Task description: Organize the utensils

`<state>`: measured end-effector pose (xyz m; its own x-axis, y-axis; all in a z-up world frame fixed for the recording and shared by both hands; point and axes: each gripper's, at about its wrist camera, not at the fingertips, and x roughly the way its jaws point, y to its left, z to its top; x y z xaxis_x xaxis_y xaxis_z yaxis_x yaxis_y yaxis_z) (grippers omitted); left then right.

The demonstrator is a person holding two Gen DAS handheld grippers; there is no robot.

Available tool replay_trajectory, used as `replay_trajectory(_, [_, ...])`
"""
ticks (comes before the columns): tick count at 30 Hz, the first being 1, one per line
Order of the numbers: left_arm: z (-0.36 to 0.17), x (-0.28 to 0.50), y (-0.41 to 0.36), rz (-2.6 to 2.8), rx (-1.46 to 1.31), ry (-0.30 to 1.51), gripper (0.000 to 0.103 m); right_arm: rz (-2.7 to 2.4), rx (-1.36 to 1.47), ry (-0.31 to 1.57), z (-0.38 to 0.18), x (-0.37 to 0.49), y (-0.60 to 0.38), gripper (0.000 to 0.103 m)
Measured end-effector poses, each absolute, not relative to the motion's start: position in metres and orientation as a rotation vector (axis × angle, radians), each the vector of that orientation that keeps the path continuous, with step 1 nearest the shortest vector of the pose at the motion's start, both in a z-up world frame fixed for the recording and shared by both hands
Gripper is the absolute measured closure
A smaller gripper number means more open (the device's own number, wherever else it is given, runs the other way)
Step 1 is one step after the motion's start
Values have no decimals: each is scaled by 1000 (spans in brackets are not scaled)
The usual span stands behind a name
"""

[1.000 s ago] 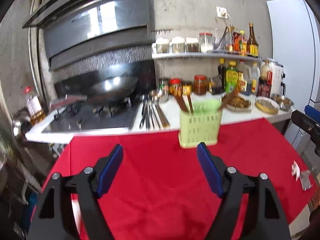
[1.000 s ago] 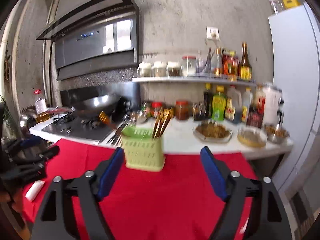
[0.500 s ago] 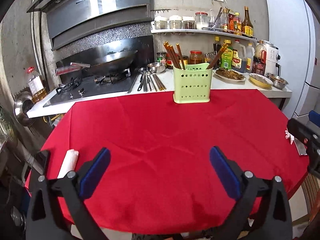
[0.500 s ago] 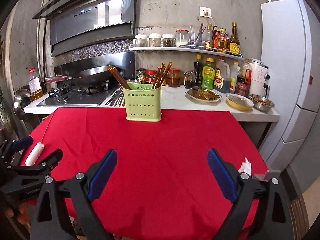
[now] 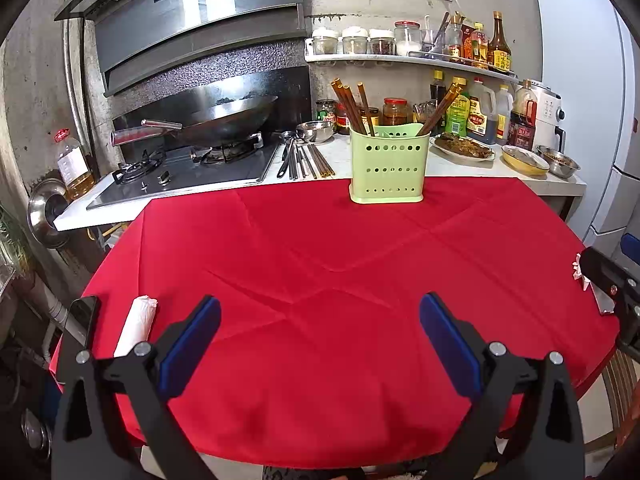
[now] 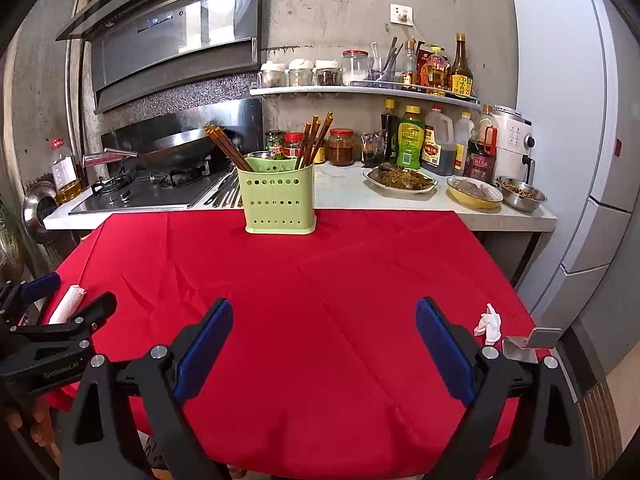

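You are holding your left gripper (image 5: 320, 320) low over the near edge of the red tablecloth (image 5: 340, 264), its 2 blue-padded jaws standing wide apart with nothing between them. Your right gripper (image 6: 324, 324) is hanging over the same near edge, jaws likewise spread and gripping nothing. The green perforated utensil holder (image 5: 387, 168) is standing upright at the far edge of the cloth, just in front of the white counter (image 6: 348, 196), well apart from both grippers. Brown chopsticks (image 5: 352, 106) are leaning out of its left side, and more chopsticks (image 5: 442, 106) are leaning out of its right side; how many sticks are in each bunch is hard to tell at this range. A row of loose utensils (image 5: 304, 156), dark ladles and chopsticks as far as you can make out, is lying on the counter between the holder and the gas hob (image 5: 188, 168), where a wok (image 5: 224, 118) is sitting on a burner. A rolled white bag (image 5: 136, 326) is lying on the cloth near your left gripper, and a crumpled tissue (image 6: 489, 322) is lying near your right one.
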<state>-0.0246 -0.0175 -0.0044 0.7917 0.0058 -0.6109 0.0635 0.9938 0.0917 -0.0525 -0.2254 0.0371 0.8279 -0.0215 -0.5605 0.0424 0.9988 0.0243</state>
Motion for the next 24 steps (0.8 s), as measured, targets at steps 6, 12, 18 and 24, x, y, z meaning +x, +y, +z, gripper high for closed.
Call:
replay_trajectory(6, [-4, -21, -16, -23, 108, 660, 6, -39, 39, 601, 35, -50, -227, 11])
replay_trajectory(12, [-4, -20, -16, -16, 110, 658, 6, -41, 41, 600, 35, -49, -228, 11])
replay_trajectory(18, [-4, -18, -16, -13, 110, 660, 6, -42, 41, 596, 35, -49, -229, 11])
replay_trajectory(24, [-3, -18, -15, -14, 108, 662, 6, -44, 41, 596, 35, -48, -230, 11])
